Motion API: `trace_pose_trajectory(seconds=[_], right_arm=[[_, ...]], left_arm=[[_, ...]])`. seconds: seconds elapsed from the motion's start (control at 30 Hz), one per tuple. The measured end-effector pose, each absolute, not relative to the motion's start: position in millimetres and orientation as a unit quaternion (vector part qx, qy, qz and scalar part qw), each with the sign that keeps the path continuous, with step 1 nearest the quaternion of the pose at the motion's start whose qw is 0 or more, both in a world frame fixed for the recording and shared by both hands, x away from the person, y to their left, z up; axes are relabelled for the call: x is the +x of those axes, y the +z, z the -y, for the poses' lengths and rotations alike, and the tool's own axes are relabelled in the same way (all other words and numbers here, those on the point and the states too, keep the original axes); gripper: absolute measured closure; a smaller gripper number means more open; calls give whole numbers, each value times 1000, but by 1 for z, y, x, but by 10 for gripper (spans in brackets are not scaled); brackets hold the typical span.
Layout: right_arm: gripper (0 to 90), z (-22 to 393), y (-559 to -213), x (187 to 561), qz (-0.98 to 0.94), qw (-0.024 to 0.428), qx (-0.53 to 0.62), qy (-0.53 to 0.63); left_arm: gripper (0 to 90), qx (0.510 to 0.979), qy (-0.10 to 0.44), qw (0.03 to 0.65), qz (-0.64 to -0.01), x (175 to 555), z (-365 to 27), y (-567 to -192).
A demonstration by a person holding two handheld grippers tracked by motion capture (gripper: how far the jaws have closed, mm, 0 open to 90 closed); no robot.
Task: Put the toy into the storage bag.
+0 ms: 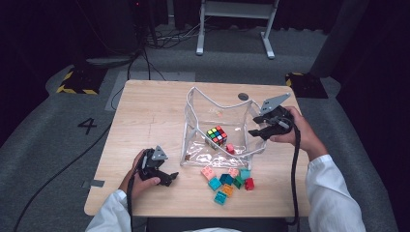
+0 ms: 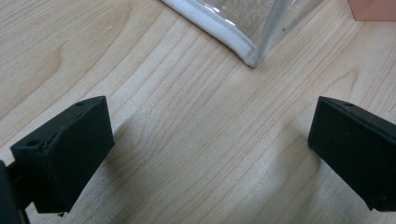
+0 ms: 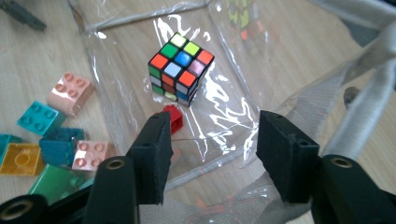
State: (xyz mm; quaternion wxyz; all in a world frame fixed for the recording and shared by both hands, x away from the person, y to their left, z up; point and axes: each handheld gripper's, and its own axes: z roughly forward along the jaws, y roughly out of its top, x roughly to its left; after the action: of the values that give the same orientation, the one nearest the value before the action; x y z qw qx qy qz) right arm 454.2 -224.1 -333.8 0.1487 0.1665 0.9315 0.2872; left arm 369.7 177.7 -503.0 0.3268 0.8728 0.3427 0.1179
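Observation:
A clear plastic bag (image 1: pixel 203 96) with a white rim stands open in the middle of the table. Inside it lie a colour cube (image 1: pixel 217 136) and a small red brick (image 1: pixel 230 148). My right gripper (image 1: pixel 256 126) hovers at the bag's right edge, open. In the right gripper view its jaws stand apart above the bag's wall (image 3: pixel 280 56), with the cube (image 3: pixel 181 68) and the red brick (image 3: pixel 173 116) beyond them and nothing between the pads. My left gripper (image 1: pixel 169 178) rests open near the front left, over bare wood (image 2: pixel 205 140), short of the bag's corner (image 2: pixel 243 46).
Several loose bricks (image 1: pixel 227 180) in pink, teal, green, orange and red lie in front of the bag, also at the left of the right gripper view (image 3: pixel 51 135). A pink brick (image 2: pixel 373 9) edges into the left gripper view. The table's front edge (image 1: pixel 193 215) is near the hands.

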Motion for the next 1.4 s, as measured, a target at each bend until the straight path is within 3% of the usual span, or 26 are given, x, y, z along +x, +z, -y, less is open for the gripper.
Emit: trace_pose_trajectory(seconds=[0.3,0.7,1.4], right_arm=[[332,240,-320,436,-886,180,184,385],[295,275,-314,409,-852,216,216,426],[296,311,-371,381,-855,208,242,409]], left_arm=[[2,873,118,327,-342,370,-178,-503],[2,873,118,327,-343,370,-178,-503],[1,873,119,326,-342,370,-178,-503]])
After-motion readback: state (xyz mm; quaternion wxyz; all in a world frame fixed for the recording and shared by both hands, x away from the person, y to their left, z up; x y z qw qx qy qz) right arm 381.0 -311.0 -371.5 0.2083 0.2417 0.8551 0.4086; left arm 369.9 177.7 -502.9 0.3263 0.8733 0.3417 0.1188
